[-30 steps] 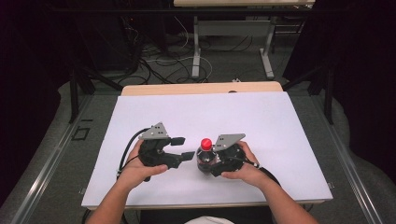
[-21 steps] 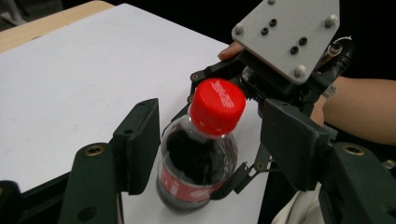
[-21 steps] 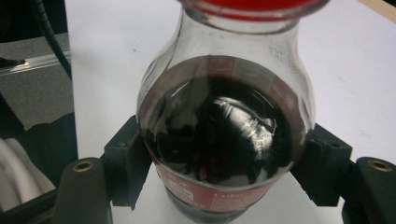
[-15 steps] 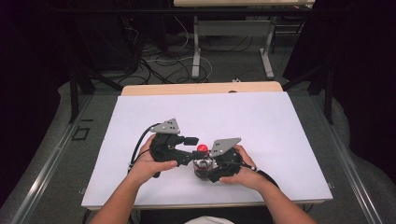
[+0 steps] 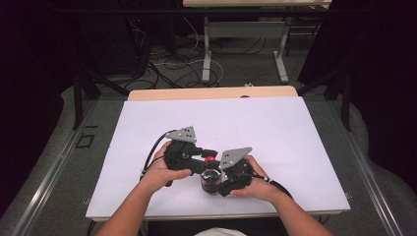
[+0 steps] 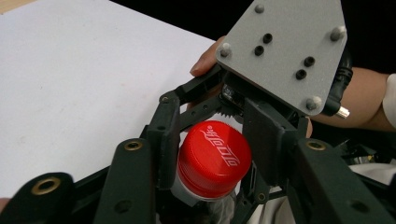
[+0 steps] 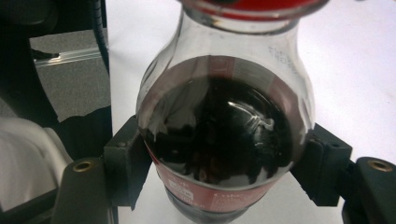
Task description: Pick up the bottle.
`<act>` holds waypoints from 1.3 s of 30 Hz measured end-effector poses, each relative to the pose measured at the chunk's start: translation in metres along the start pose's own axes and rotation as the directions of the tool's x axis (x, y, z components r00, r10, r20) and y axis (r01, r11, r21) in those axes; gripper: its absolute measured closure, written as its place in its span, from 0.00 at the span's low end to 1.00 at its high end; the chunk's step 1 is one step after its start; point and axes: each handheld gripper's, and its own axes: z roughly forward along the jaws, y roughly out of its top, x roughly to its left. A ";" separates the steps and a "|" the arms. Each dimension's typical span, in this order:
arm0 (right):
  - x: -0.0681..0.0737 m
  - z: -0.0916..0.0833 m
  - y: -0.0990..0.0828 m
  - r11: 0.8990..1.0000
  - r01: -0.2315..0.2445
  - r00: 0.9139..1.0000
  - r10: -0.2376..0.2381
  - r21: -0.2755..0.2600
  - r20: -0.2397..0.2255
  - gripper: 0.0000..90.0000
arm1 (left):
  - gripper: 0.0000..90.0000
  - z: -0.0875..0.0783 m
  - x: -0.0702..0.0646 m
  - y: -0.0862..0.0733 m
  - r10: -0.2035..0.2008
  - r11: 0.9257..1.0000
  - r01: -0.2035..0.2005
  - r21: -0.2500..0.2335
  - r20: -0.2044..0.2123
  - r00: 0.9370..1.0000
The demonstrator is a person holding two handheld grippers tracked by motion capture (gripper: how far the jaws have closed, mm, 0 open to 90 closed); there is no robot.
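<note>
Plastic: the bottle [image 7: 224,140] is clear, thin-walled and mostly full of dark cola, so it likely feels fairly heavy for its size and a bit slick; the wall would give under a hard squeeze.
Bottle place: it stands upright on the white table [image 5: 275,123] near the person's edge, between the two hands.
Bottle hold: the belly is the sensible place to steady it, the ribbed red cap [image 6: 214,157] the place to turn.
Right gripper [image 7: 224,172]: its jaws are drawn in on the bottle's belly, one pad pressed against each side, holding it steady; in the high view it sits at [image 5: 216,179].
Left gripper [image 6: 214,156]: its jaws have just been closing, and the cap now sits between them with a pad against each side; the grip looks set for a twist. In the high view it lies at [image 5: 207,160].
Cap: still seated on the neck, with white lettering on top.
Risk: judged from the smooth wall, the bottle may spin in the right jaws if the cap is tight.
Far: bare table beyond the hands, and then cables on the floor.
</note>
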 end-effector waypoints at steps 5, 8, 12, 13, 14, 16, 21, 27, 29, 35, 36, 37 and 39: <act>0.000 0.001 0.000 1.000 -0.006 1.000 0.006 -0.004 -0.013 0.33 | 0.67 0.000 -0.001 0.000 0.002 1.000 -0.002 -0.007 -0.022 1.000; -0.001 0.000 0.000 1.000 -0.012 1.000 0.012 0.001 0.008 0.33 | 0.67 0.001 -0.003 0.000 -0.003 1.000 0.002 -0.017 -0.058 0.998; -0.003 0.000 0.001 1.000 -0.026 0.999 0.026 -0.010 0.036 0.33 | 0.67 0.002 -0.007 0.001 -0.027 0.999 0.023 -0.035 -0.121 0.992; -0.002 0.000 0.001 0.999 -0.041 0.998 0.041 -0.007 0.040 0.33 | 0.67 0.003 -0.009 0.002 -0.037 0.999 0.032 -0.038 -0.143 0.989; -0.002 0.000 0.001 0.999 -0.049 0.998 0.049 -0.011 0.049 0.33 | 0.67 0.004 -0.010 0.002 -0.040 0.999 0.034 -0.041 -0.168 0.985; -0.003 0.000 0.002 0.998 -0.057 0.995 0.057 -0.009 0.078 0.33 | 0.68 0.006 -0.015 0.004 -0.062 0.997 0.053 -0.047 -0.221 0.973; -0.002 0.001 0.003 0.997 -0.081 0.984 0.081 -0.011 0.156 0.33 | 0.68 0.015 -0.027 0.007 -0.102 0.994 0.077 -0.082 -0.375 0.921; -0.002 0.001 0.003 0.995 -0.102 0.972 0.101 -0.010 0.211 0.33 | 0.68 0.025 -0.038 0.009 -0.185 0.982 0.135 -0.135 -0.490 0.852; -0.003 0.002 0.002 0.994 -0.106 0.972 0.107 -0.014 0.208 0.33 | 0.68 0.025 -0.038 0.009 -0.203 0.979 0.157 -0.133 -0.495 0.845; -0.002 0.002 0.001 0.995 -0.095 0.979 0.096 -0.009 0.178 0.33 | 0.57 0.018 -0.032 0.010 -0.149 0.988 0.120 -0.093 -0.428 0.892; -0.002 0.002 0.001 0.996 -0.091 0.981 0.092 -0.011 0.170 0.33 | 0.53 0.016 -0.029 0.010 -0.130 0.991 0.104 -0.083 -0.415 0.900; -0.001 0.002 0.001 0.996 -0.085 0.982 0.086 -0.014 0.165 0.33 | 0.50 0.013 -0.027 0.010 -0.111 0.993 0.091 -0.071 -0.397 0.911; -0.001 0.002 0.002 0.997 -0.080 0.986 0.081 -0.008 0.149 0.33 | 0.47 0.008 -0.024 0.008 -0.091 0.995 0.073 -0.065 -0.351 0.932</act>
